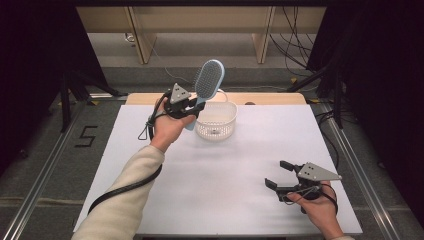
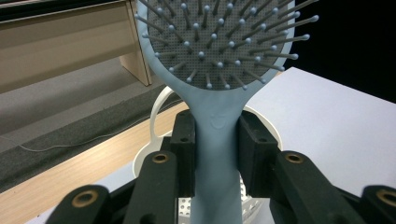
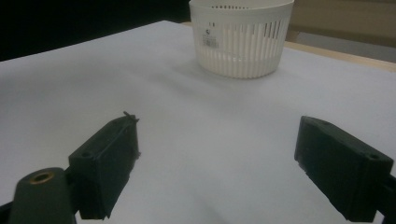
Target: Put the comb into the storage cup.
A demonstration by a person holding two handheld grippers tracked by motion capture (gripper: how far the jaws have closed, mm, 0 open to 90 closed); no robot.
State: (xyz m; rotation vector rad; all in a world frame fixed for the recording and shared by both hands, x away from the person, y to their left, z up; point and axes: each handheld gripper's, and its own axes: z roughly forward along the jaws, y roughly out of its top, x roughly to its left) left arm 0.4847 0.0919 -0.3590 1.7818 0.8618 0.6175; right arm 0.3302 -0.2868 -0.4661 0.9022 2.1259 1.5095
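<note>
A light blue hairbrush [image 1: 207, 82] with grey bristles is held upright above the table, its head up and tilted to the right. My left gripper [image 1: 192, 106] is shut on the hairbrush's handle [image 2: 217, 154], just left of and above a white slotted basket [image 1: 225, 127]. In the left gripper view both pads [image 2: 187, 149] press the handle's sides, and the basket's rim [image 2: 156, 105] lies below. My right gripper [image 1: 276, 174] rests low at the front right of the table, open, with nothing between its fingers [image 3: 109, 158]. The right gripper view has the basket [image 3: 243, 46] far ahead.
A white sheet [image 1: 230, 165] covers the table, with a strip of bare wood [image 1: 270, 98] along the far edge. Wooden furniture legs [image 1: 142, 42] and cables stand on the floor beyond. A metal rail [image 1: 357, 165] runs along the table's right side.
</note>
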